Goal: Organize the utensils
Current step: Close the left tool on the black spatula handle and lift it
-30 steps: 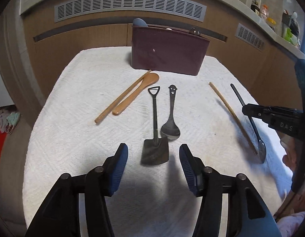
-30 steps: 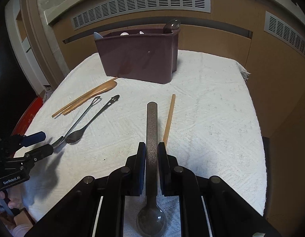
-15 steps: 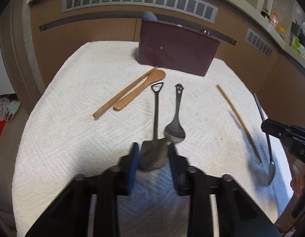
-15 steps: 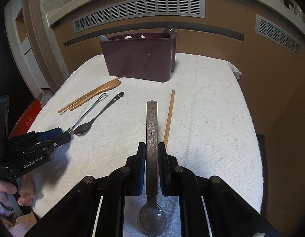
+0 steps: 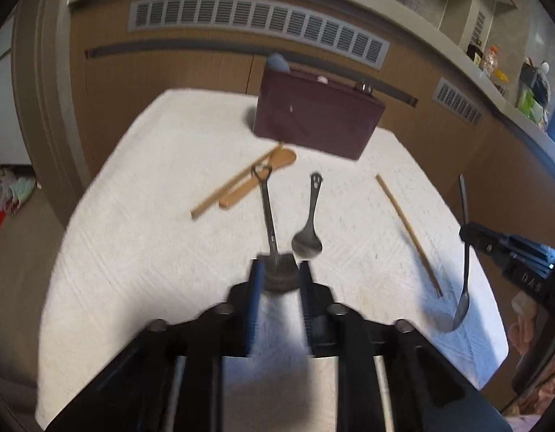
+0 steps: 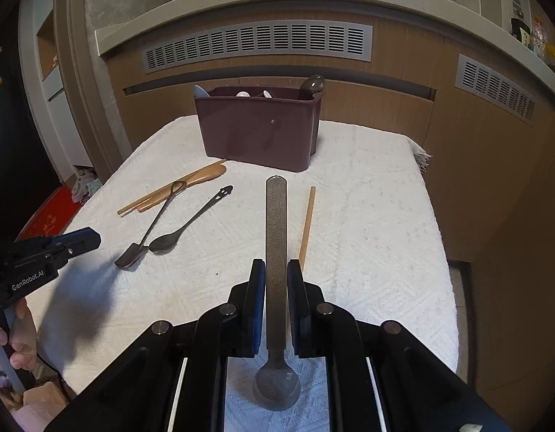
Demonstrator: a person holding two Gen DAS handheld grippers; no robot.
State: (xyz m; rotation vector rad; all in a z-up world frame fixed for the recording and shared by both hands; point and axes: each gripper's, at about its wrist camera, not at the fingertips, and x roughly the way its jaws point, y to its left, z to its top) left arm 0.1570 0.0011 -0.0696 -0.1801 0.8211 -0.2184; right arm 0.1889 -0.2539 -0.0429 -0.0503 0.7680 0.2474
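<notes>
Your left gripper (image 5: 279, 280) is clamped on the blade of the shovel-shaped spoon (image 5: 268, 212), its handle pointing ahead toward the maroon utensil caddy (image 5: 315, 120). Just right of that gripper lies the smiley-handled spoon (image 5: 309, 228) on the towel-covered worktop (image 5: 140, 223). Your right gripper (image 6: 276, 280) grips the speckled spoon (image 6: 276, 252) by its handle, bowl toward you; a wooden chopstick (image 6: 306, 226) lies just to its right.

Towel-covered surface (image 6: 367, 194): maroon plastic utensil caddy (image 6: 259, 126) at 12 o'clock; wooden spoon (image 6: 201, 176) and wooden chopstick (image 6: 162, 190) at 10 o'clock; dark metal smiley-handled spoon (image 6: 191, 221) centre-left; second wooden chopstick (image 6: 307, 223) right of it.
</notes>
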